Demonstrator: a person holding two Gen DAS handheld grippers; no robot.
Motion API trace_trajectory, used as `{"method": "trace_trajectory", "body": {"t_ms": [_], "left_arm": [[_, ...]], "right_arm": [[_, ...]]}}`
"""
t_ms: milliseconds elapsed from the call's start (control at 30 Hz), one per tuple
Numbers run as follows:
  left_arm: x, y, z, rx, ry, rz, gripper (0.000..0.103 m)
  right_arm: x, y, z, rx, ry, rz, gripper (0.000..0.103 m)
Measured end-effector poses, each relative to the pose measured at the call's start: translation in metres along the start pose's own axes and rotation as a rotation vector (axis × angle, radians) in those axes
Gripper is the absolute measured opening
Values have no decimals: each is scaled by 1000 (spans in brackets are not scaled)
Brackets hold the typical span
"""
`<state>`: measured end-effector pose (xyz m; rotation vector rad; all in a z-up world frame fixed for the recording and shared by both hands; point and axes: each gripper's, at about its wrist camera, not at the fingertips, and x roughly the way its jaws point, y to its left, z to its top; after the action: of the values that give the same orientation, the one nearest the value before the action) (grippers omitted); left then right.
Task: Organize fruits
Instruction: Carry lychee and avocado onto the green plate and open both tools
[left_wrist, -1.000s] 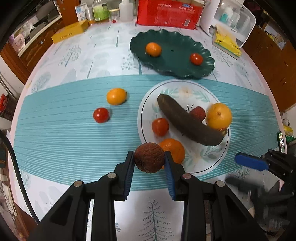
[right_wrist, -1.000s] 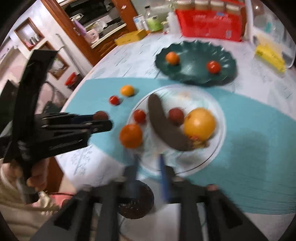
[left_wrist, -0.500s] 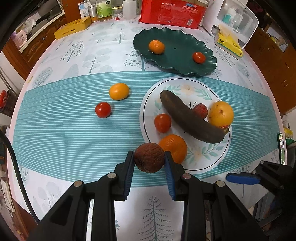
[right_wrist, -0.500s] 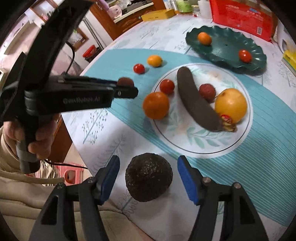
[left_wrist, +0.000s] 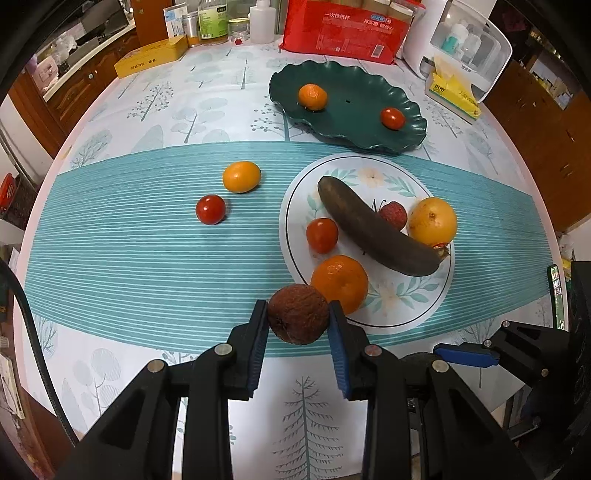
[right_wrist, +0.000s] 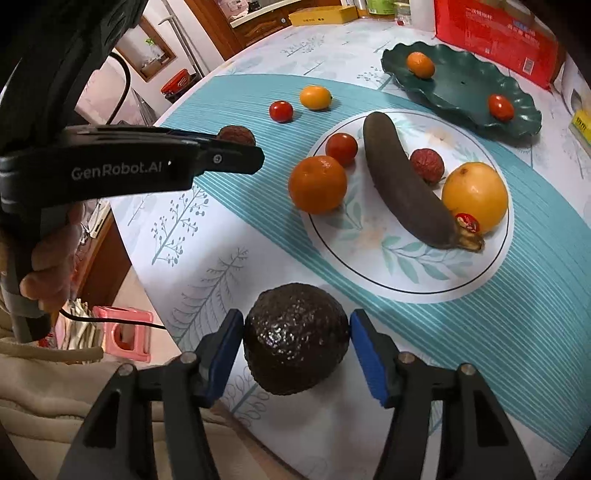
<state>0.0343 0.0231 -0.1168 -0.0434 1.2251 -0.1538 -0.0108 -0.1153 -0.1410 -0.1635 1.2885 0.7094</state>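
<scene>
**A:** The left gripper (left_wrist: 298, 325) is clamped on a wrinkly brown fruit (left_wrist: 297, 314), pads at its widest part. It looks light and hard-shelled. The right gripper (right_wrist: 295, 350) brackets the avocado (right_wrist: 295, 338), but whether the pads touch it can't be told.

**B:** That avocado is probably heavier and soft-ripe, so a squeeze on its sides should stay gentle. Past both sits the white plate (left_wrist: 406, 314), further off the green dish (left_wrist: 351, 136), on a smooth tablecloth (left_wrist: 147, 258); round fruit could roll there.

"GenRobot.AI" is printed on the left gripper (right_wrist: 240, 160); Chinese characters are seen on the red package (left_wrist: 347, 27).
</scene>
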Motion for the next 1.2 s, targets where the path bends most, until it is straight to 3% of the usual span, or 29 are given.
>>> {"method": "trace_trajectory", "body": {"t_ms": [200, 400, 833, 1033, 1200], "left_arm": [[-14, -3, 7, 16, -25, -7, 30], [-38, -7, 35, 47, -84, -8, 30], [-95, -16, 157, 144, -264, 27, 30], [-86, -17, 228, 146, -307, 28, 30], [-40, -18, 272, 127, -272, -4, 30]], "right_arm": [[-22, -5, 3, 33, -82, -33, 59], [-64, -15, 28, 62, -196, -74, 59], [-166, -56, 127, 94, -439, -251, 59], [-169, -103, 185, 192, -498, -303, 59], [-133, -152, 224, 301, -484, -335, 60]]}}
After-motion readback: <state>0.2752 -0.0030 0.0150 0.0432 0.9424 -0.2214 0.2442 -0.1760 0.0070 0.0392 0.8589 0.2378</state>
